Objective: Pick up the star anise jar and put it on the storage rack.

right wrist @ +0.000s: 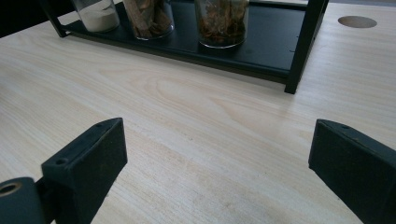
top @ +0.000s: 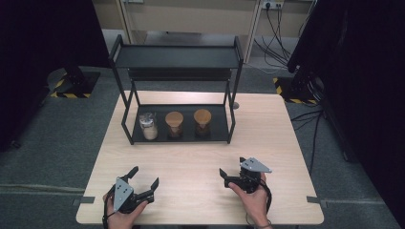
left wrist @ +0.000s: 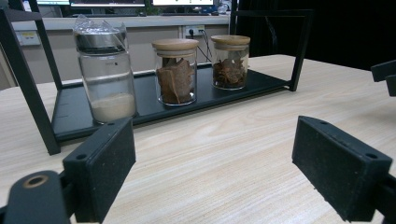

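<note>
Three glass jars sit in a row on the black rack's (top: pixel 179 136) bottom shelf: powder jar (top: pixel 148 126), middle jar (top: pixel 174 124), right jar (top: pixel 202 122). Both the left tongs (top: pixel 144 178) and right tongs (top: pixel 232 170) hang spread wide over the desk (top: pixel 191 162), gripping nothing, well apart from the jars.

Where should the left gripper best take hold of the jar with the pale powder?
Probably the upright glass body of the powder jar, below its clear lid, approached level from the table's open front. The rack roofs it above.
</note>
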Demonstrator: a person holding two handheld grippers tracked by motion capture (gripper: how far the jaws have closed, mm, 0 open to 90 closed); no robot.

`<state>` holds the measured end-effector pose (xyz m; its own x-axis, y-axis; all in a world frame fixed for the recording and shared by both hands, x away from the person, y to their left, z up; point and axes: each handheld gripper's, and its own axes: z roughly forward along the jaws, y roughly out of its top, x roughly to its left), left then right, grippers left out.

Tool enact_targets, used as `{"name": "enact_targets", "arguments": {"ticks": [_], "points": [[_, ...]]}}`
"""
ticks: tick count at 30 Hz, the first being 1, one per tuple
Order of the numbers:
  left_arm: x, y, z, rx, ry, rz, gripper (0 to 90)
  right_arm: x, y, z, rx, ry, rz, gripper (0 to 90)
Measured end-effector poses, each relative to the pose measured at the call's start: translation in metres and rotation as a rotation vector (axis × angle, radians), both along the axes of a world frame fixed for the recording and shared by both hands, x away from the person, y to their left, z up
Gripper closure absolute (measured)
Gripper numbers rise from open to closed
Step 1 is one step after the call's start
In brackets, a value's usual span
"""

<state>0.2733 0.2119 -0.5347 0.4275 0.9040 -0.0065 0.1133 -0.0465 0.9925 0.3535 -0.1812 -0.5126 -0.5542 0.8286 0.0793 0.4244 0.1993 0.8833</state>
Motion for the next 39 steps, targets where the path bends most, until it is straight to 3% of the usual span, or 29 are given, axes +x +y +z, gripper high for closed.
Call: {"name": "enact_targets", "arguments": {"ticks": [39], "points": [[0.0,0.0,0.0,-0.002,0.0,0.003,12.9,-0.011,-0.025,-0.007,0.031,-0.003,-0.068,4.7]]}}
